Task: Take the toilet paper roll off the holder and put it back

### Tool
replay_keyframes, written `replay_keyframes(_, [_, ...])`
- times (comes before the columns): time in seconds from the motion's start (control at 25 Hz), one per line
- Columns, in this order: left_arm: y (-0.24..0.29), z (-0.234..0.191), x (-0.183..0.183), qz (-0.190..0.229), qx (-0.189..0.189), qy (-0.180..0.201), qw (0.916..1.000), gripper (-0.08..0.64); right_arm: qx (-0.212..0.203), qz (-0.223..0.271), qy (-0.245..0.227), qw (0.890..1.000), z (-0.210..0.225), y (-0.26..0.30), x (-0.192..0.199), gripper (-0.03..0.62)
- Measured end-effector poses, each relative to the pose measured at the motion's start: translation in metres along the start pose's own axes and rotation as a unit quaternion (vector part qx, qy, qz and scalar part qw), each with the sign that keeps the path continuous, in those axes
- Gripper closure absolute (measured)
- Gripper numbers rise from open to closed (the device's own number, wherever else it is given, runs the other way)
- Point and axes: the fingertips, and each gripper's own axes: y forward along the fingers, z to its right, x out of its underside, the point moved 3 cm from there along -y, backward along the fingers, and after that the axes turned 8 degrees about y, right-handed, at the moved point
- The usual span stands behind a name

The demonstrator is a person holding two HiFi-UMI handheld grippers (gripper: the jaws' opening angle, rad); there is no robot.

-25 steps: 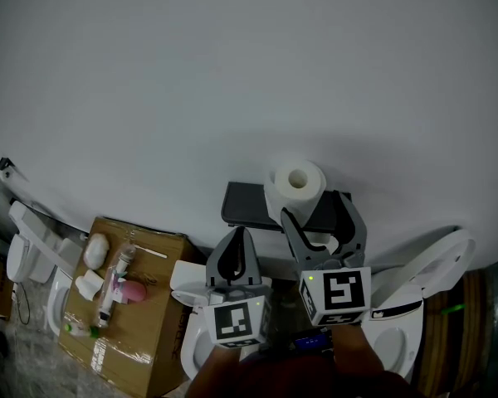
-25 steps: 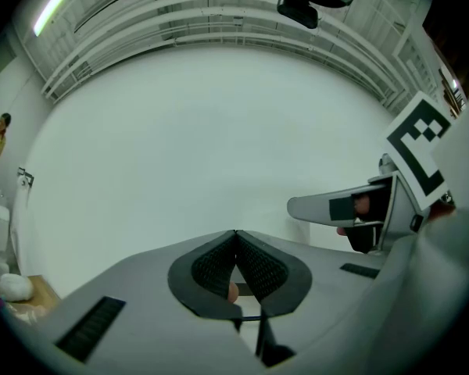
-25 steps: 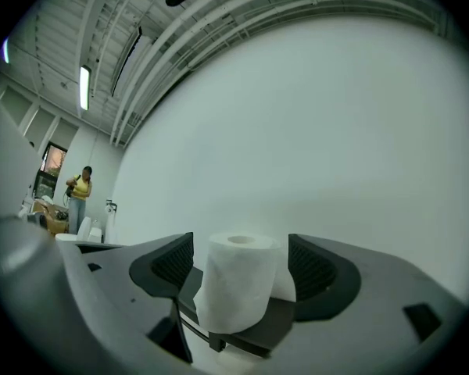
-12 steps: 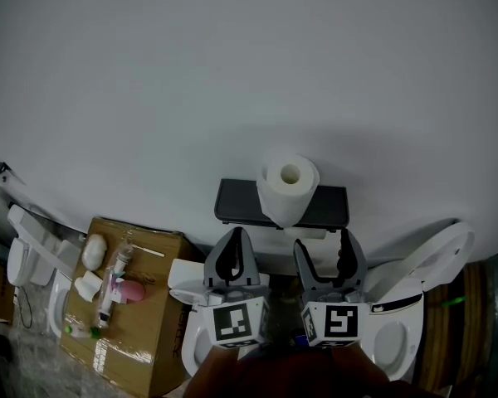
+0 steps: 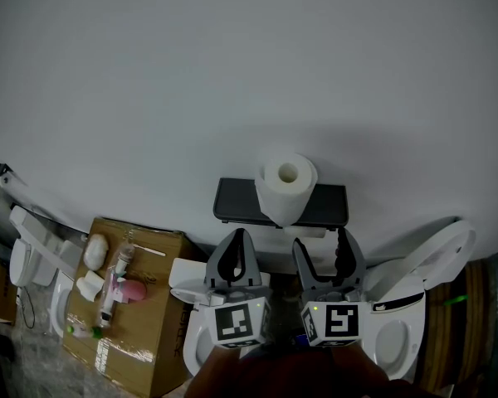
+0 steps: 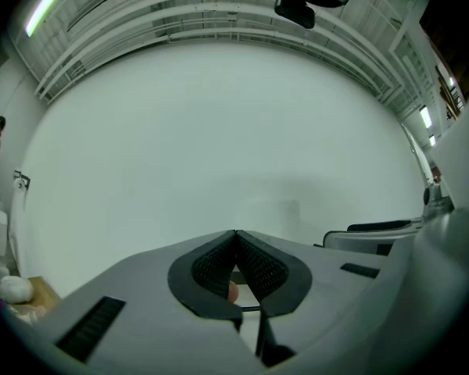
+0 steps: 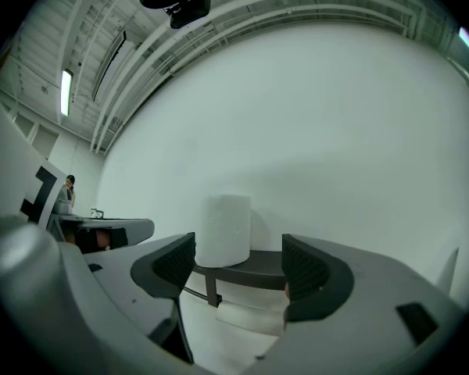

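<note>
A white toilet paper roll (image 5: pixel 286 188) stands upright on the dark shelf of the wall holder (image 5: pixel 236 201); the right gripper view shows the roll (image 7: pixel 223 230) on that shelf (image 7: pixel 254 262). A second roll (image 7: pixel 248 317) hangs on the bar under the shelf. My right gripper (image 5: pixel 319 254) is open and empty, a short way in front of and below the shelf. Nothing sits between the jaws of my left gripper (image 5: pixel 235 256), which is shut, left of the right one, facing bare wall.
A white toilet with raised lid (image 5: pixel 419 284) is at the lower right. A cardboard box (image 5: pixel 145 326) with bottles and small items sits at the lower left. More white fixtures (image 5: pixel 33 251) line the far left.
My right gripper has let go of the roll, which now stands on the shelf, and has drawn back toward me with its jaws open. The left gripper has hardly moved.
</note>
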Motion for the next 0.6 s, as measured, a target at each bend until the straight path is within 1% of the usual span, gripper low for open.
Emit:
replay_keyframes(0.16, [-0.001,0.002,-0.002,0.002,0.001,0.001,1.0000,0.548,-0.018,-0.010,0.006,1.000,-0.005,0.001,0.001,0.242])
replay_keyframes(0.2, [-0.002,0.003,-0.002,0.002,0.002,0.001,1.0000,0.548,-0.018,-0.010,0.005,1.000,-0.005,0.001,0.001,0.265])
replay_keyframes(0.24, [-0.002,0.003,-0.001,0.001,0.002,0.001,1.0000,0.548,-0.015,-0.008,0.003,1.000,-0.005,0.000,0.001,0.321])
replay_keyframes(0.28, [-0.002,0.003,-0.001,0.000,0.002,0.001,1.0000,0.547,-0.012,-0.007,0.003,1.000,-0.005,-0.001,0.001,0.396])
replay_keyframes(0.32, [-0.002,0.003,0.000,-0.001,0.003,0.000,1.0000,0.547,-0.010,-0.009,0.003,1.000,-0.005,-0.001,0.002,0.441])
replay_keyframes(0.48, [-0.002,0.005,0.002,-0.003,0.007,-0.013,0.9999,0.548,-0.009,-0.038,0.015,0.999,-0.005,0.003,0.011,0.541])
replay_keyframes(0.6, [-0.003,0.008,0.000,0.000,0.012,-0.012,0.9999,0.547,-0.008,-0.047,0.008,0.999,-0.007,0.004,0.013,0.569])
